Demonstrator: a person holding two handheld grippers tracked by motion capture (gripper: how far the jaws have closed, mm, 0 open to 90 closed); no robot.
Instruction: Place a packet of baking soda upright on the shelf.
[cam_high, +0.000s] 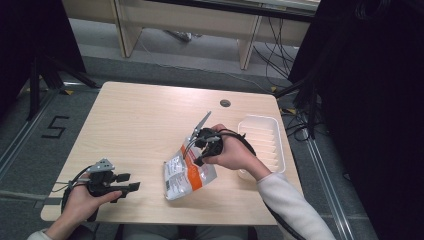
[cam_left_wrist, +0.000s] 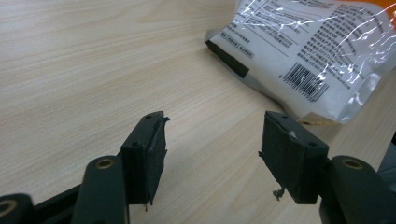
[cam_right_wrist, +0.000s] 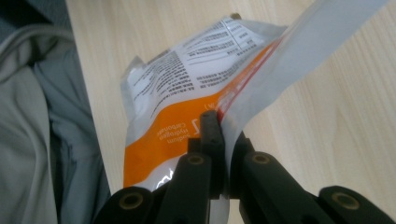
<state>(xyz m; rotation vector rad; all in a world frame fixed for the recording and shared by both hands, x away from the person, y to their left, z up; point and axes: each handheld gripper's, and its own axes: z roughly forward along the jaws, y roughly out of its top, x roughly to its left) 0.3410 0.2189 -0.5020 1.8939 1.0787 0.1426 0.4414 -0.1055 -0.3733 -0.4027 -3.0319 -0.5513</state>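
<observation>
A white and orange plastic pouch (cam_high: 185, 172) with printed text hangs tilted over the table's front middle, its lower end near or on the wood. My right gripper (cam_high: 200, 145) is shut on the pouch's top strip, and the right gripper view shows the jaws pinched together on the pouch (cam_right_wrist: 187, 107) beside its red seal line. My left gripper (cam_high: 129, 189) rests near the front left corner, open and holding nothing. In the left gripper view its pads (cam_left_wrist: 149, 154) stand wide apart above the wood, with the pouch (cam_left_wrist: 303, 51) lying ahead to the right.
A white ribbed plastic tray (cam_high: 265, 142) sits at the table's right edge, just beyond my right hand. A small round cable hole (cam_high: 225, 103) is in the light wooden tabletop (cam_high: 145, 125) near the far edge. Cables and desk legs stand on the floor behind.
</observation>
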